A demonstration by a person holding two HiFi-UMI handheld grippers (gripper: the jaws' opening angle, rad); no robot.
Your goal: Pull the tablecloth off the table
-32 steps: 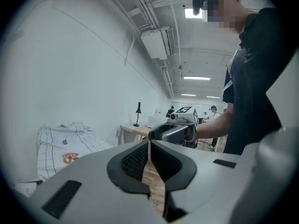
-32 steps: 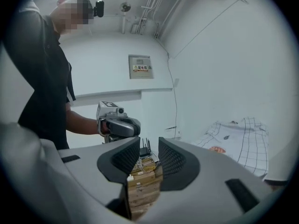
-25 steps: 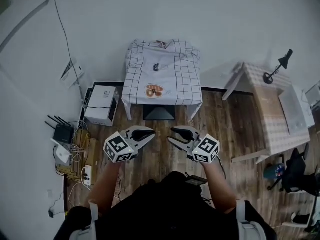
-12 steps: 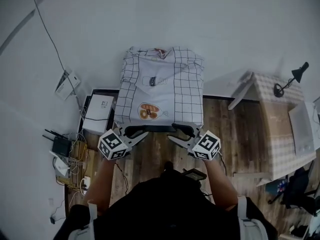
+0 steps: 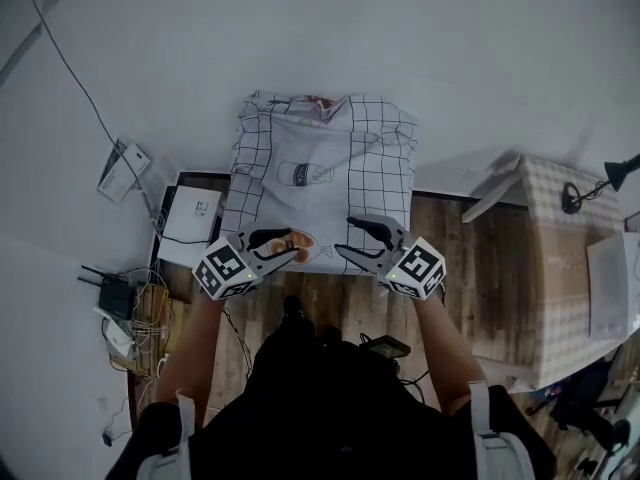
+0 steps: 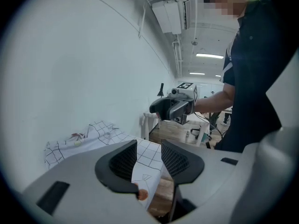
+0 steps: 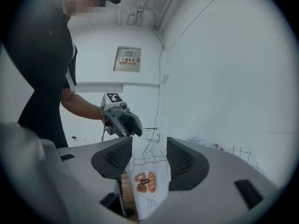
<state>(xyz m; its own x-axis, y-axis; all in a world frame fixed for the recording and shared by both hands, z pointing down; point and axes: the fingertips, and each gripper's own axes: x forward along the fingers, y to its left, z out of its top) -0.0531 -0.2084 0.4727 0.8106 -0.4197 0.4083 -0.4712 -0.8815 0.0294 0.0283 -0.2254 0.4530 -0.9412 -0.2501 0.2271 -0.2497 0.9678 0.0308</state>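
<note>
In the head view the tablecloth (image 5: 320, 173) lay spread and rumpled against the wall (image 5: 420, 48), its near hem hanging over the wood floor (image 5: 465, 258). The left gripper (image 5: 292, 246) and right gripper (image 5: 350, 235) hovered at that hem, one near each corner.

In the left gripper view the jaws stood partly apart and were opening. The cloth's edge showed in the gap, and no pad pressed on it.

In the right gripper view the jaws stood wider and were opening too. The hanging cloth showed between them, ungripped.
</note>
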